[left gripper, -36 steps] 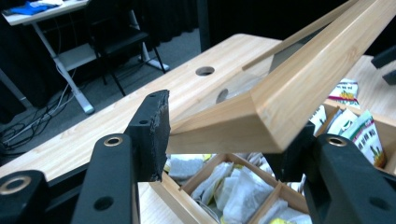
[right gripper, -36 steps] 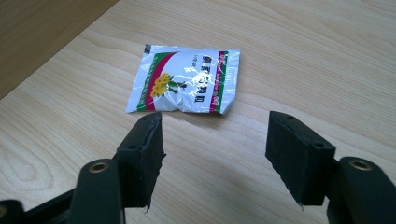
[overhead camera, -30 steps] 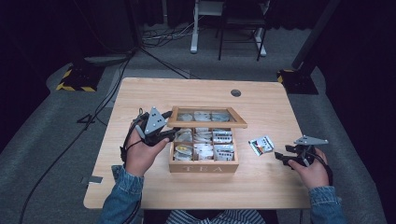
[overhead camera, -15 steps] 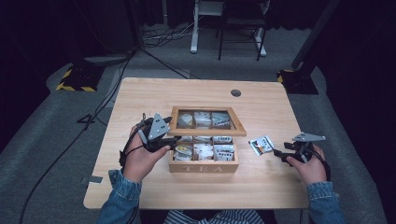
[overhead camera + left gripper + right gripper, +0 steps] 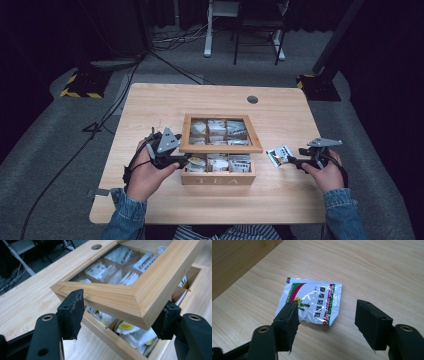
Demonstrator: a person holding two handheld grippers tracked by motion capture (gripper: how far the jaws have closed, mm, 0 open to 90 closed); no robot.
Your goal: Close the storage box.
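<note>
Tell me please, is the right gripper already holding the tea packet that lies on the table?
No: in the right gripper view the right gripper has its jaws apart, and the tea packet lies flat on the table beyond them.

Wooden tea box [image 5: 218, 178] mid-table, window lid [image 5: 220, 148] part-raised, compartments packed with sachets; white tea sachet [image 5: 279, 155] flat on table just right of box
</note>
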